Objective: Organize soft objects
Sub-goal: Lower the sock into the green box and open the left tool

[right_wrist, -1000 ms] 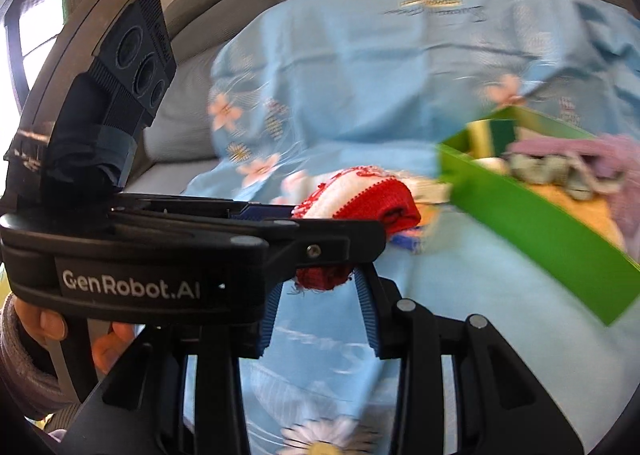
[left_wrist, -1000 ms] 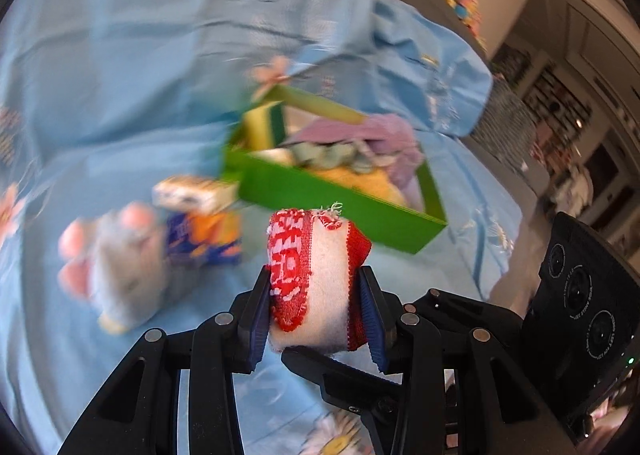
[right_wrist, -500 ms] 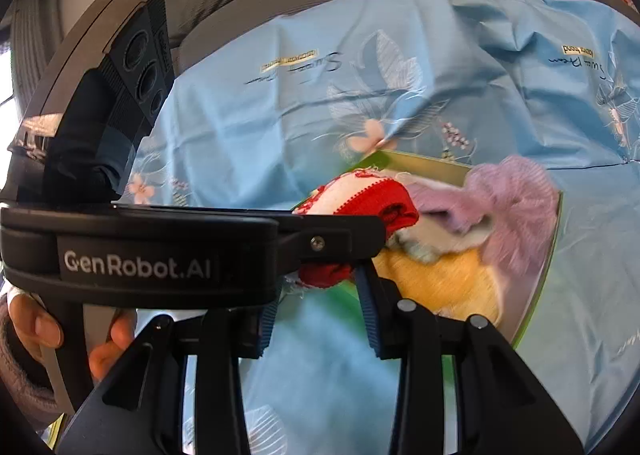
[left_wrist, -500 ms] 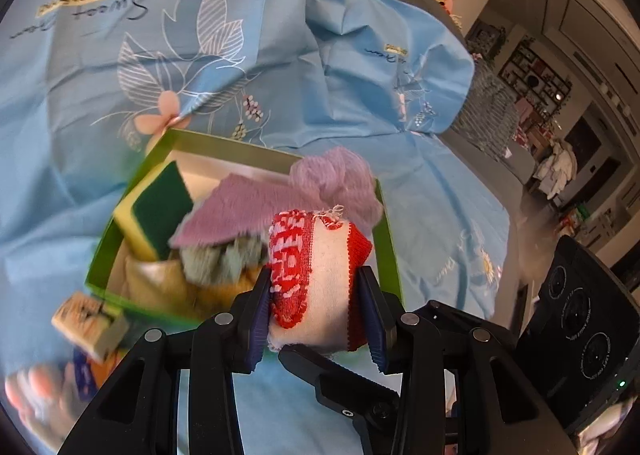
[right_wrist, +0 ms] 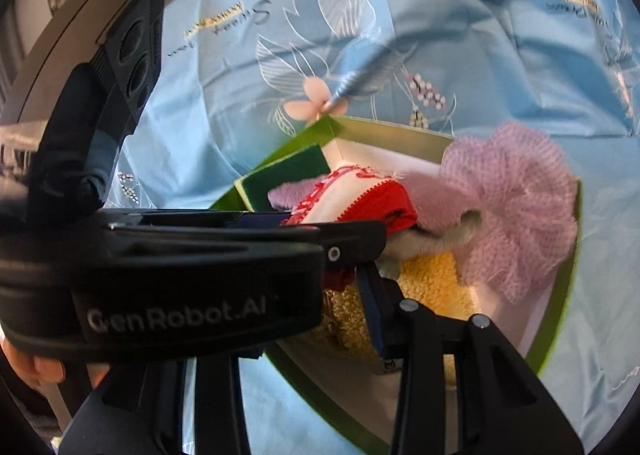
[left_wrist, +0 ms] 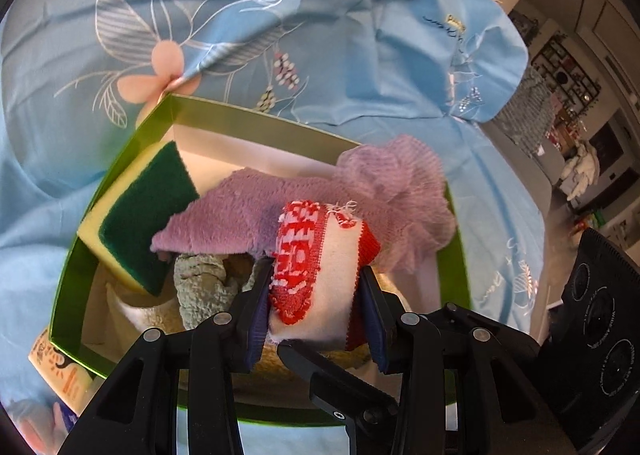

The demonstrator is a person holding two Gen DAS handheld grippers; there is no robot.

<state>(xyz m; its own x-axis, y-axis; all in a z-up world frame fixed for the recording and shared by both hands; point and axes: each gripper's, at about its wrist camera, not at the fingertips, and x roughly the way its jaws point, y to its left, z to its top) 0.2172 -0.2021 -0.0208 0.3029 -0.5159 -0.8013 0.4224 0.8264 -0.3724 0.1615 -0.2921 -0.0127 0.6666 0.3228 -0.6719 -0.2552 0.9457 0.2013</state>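
The left tongs (left_wrist: 316,295) are clamping a rolled red-and-white woven cloth (left_wrist: 320,259) at centre frame, over the green cardboard box (left_wrist: 120,159) already holding a yellow-green scrubbing sponge (left_wrist: 140,215), purple fuzzy cloth (left_wrist: 224,215) and purple mesh pouf (left_wrist: 404,199). The right tongs (right_wrist: 304,319) are hanging low in their frame behind the left tool; whether they are wide or narrow I cannot tell.

Both fisheye views are bright and evenly daylit, with strong barrel distortion and a black vignette around the whole rim. In the left wrist view the sheet (left_wrist: 320,35) and box (left_wrist: 256,119) are sharp, while the lower edge toward 7 o'clock smears and the room at 3 o'clock is softer. In the right wrist view the sheet's flower print (right_wrist: 320,103) shows motion blur toward 12 o'clock, a window glares white at 9 o'clock, and the near black gripper body (right_wrist: 168,275) carries soft reflections.
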